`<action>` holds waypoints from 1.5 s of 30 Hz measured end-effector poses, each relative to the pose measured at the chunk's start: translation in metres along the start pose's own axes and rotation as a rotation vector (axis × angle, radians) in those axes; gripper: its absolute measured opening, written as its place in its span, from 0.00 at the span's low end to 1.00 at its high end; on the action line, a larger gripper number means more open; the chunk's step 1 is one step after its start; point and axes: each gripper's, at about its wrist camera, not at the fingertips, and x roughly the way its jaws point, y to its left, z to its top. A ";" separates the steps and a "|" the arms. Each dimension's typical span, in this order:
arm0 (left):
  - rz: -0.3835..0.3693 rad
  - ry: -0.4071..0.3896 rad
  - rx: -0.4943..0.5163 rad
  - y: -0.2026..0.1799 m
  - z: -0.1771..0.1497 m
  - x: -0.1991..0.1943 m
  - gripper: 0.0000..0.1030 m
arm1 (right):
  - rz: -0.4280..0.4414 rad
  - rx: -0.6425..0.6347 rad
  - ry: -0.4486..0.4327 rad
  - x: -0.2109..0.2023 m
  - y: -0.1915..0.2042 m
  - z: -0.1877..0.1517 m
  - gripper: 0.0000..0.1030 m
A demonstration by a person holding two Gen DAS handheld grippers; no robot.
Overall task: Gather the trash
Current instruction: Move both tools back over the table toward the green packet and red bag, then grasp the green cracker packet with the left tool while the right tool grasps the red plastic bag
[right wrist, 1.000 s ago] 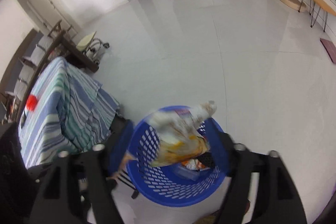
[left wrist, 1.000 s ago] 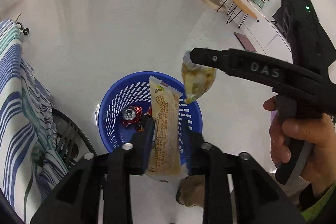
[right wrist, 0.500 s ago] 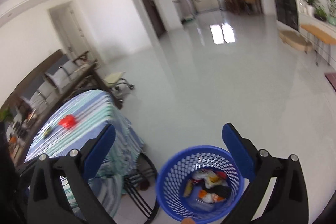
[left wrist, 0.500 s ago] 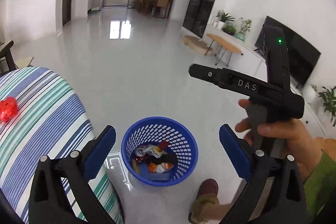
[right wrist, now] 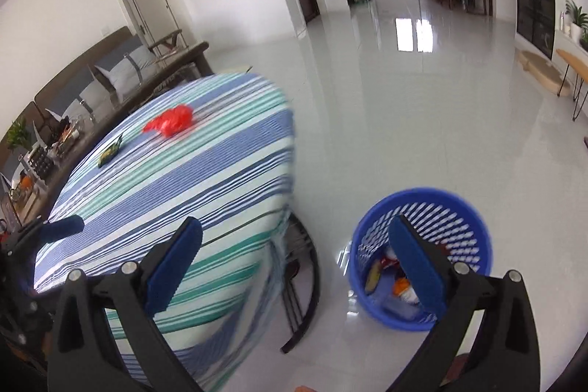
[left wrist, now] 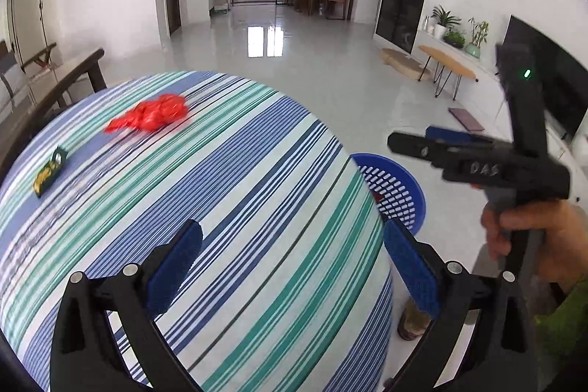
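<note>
Your two claws, left (left wrist: 292, 263) and right (right wrist: 294, 263), stand apart and empty; wrappers lie in the blue basket (right wrist: 459, 204), while the red bag (left wrist: 154, 114) and green packet (left wrist: 49, 171) wait on the desk (left wrist: 239, 208).

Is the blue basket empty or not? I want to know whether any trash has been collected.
Not empty. The right wrist view shows several wrappers lying at the bottom of the blue basket, which stands upright on the floor beside the table.
</note>
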 end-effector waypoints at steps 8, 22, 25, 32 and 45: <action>0.143 0.073 -0.090 0.102 -0.024 -0.020 0.95 | 0.044 -0.170 0.143 0.043 0.108 0.000 0.96; 0.251 0.153 -0.274 0.209 -0.059 -0.020 0.95 | -0.008 -0.413 0.236 0.115 0.200 -0.008 0.95; 0.255 0.162 -0.240 0.204 -0.060 -0.020 0.95 | -0.006 -0.412 0.237 0.116 0.199 -0.007 0.96; 0.255 0.173 -0.205 0.217 -0.078 -0.040 0.95 | -0.007 -0.413 0.237 0.116 0.199 -0.006 0.95; 0.145 0.095 -0.163 0.316 0.013 -0.020 0.95 | -0.008 -0.414 0.237 0.116 0.200 -0.005 0.95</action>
